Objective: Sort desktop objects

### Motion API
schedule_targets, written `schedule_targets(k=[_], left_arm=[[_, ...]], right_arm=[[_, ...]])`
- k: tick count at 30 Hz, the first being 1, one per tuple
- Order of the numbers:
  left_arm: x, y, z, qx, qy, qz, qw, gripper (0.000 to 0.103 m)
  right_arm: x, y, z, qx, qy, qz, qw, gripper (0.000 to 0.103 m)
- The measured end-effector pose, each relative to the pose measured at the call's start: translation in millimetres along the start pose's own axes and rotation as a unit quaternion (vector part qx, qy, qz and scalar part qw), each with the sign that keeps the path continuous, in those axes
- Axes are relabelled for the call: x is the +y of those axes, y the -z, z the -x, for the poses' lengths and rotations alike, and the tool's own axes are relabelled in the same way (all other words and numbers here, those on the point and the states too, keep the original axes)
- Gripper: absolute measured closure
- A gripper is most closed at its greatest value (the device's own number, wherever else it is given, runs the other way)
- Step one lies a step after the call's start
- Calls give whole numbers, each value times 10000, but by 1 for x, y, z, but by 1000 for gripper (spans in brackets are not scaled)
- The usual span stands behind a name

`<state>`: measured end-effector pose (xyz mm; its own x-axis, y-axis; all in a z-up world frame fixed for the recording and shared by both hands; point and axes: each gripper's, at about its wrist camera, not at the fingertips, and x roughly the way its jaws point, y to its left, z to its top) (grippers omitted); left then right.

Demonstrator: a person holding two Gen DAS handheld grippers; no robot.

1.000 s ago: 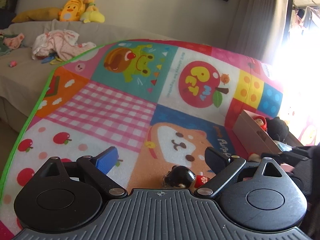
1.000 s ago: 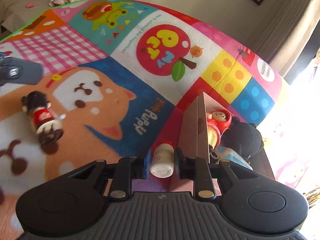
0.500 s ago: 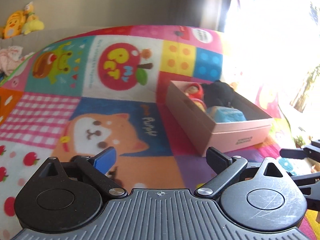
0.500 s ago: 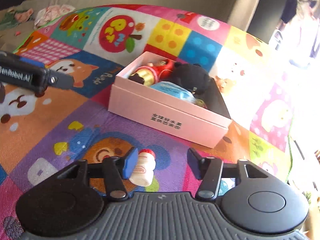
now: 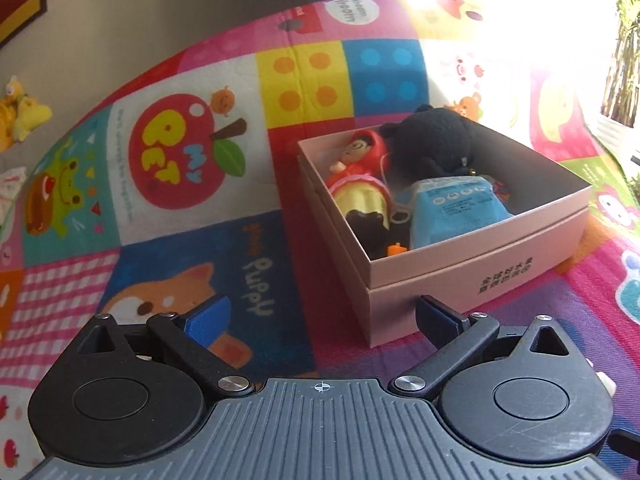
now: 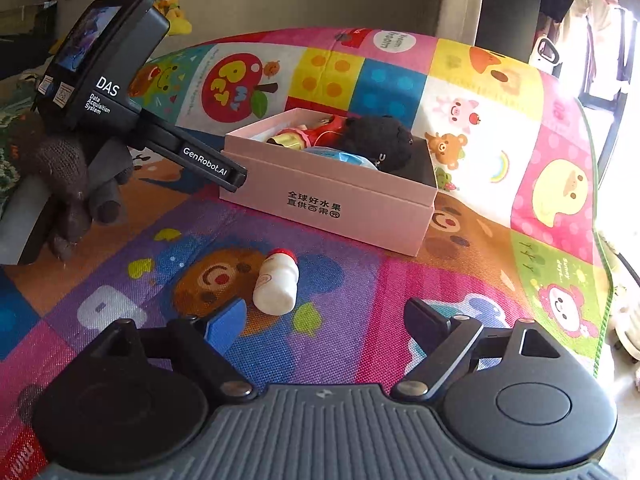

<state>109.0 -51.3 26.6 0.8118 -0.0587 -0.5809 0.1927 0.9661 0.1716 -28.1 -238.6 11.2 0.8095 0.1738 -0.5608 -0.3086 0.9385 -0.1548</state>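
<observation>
Right gripper (image 6: 322,316): jaws opening, nothing between the pads. Small white bottle (image 6: 277,282), red cap, lying on its side on the play mat (image 6: 460,280), just ahead of the left pad. Left gripper (image 5: 320,314): jaws opening, empty, held in a gloved hand (image 6: 64,176). Pink box (image 5: 476,276), open-topped, beyond both: holds a red-hooded doll (image 5: 360,172), a blue packet (image 5: 456,204), a black plush toy (image 5: 436,144) at the far end, and a small orange piece (image 5: 394,249) in the near corner.
</observation>
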Motion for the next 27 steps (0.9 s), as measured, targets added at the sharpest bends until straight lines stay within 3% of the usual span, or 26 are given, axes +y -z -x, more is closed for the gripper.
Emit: schedule_targets(k=[5,9,14,16,22,27], left_arm=[[12,2,10,6,-68,144,9999,2],[21,15,34,-68,146,485,9987,2],[40,39,68,-85,183,928,9955,1],[42,49,76,-7,270,976,9949,1],[38,60,93,-23,691,1051,9921,1],[22,60,93,-45,1043,934,9901,0]], right_arm=[[3,-1,0,-27,-79,7,10000,17],[4,-5,-6,186,-188,-88,9996,54],[14,-16,-11,128,-66,172,9997,56],[17,-26,-15,223,-226,204,9993,56],[-5,-54,-29,975,-761,-590,9906,56],[-38,-61,-18,838,-911,-1246,9844,56]])
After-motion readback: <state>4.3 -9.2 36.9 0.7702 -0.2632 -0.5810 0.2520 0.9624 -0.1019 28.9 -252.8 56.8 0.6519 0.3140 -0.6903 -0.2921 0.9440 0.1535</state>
